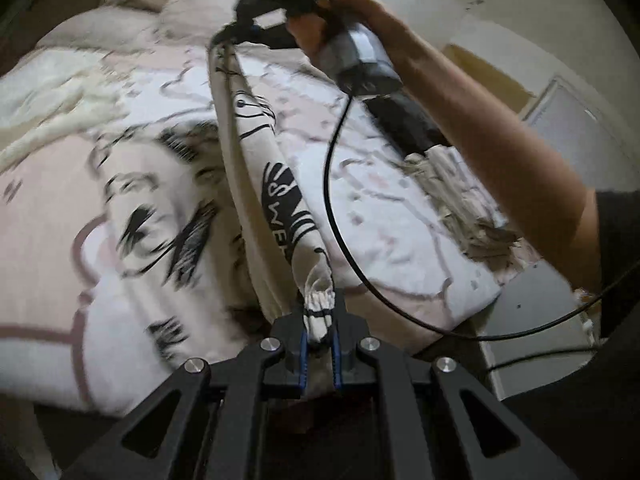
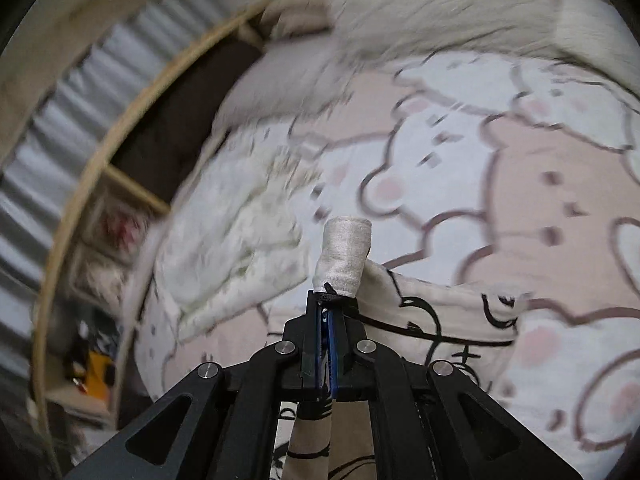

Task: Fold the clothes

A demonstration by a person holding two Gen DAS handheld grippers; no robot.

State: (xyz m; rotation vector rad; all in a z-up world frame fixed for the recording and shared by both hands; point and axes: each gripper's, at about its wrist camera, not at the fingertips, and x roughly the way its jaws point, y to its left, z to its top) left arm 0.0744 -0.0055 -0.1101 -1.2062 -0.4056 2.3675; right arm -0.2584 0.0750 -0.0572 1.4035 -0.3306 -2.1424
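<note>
A cream garment with black printed drawings (image 1: 272,168) hangs stretched above the bed between my two grippers. My left gripper (image 1: 320,320) is shut on one bunched end of it at the bottom of the left wrist view. My right gripper (image 1: 232,38), held in a person's hand (image 1: 344,20), grips the far end at the top of that view. In the right wrist view my right gripper (image 2: 330,304) is shut on the garment (image 2: 432,308), and a ribbed cream cuff (image 2: 346,254) sticks up past the fingertips. The rest of the cloth drapes down onto the bed.
The bed carries a pink-and-white cartoon-print blanket (image 2: 500,152) and a fluffy white blanket (image 2: 240,236). A stack of folded clothes (image 1: 460,200) lies by the bed's right edge. A wooden shelf (image 2: 132,196) stands beyond the bed. A black cable (image 1: 340,208) hangs from the right gripper.
</note>
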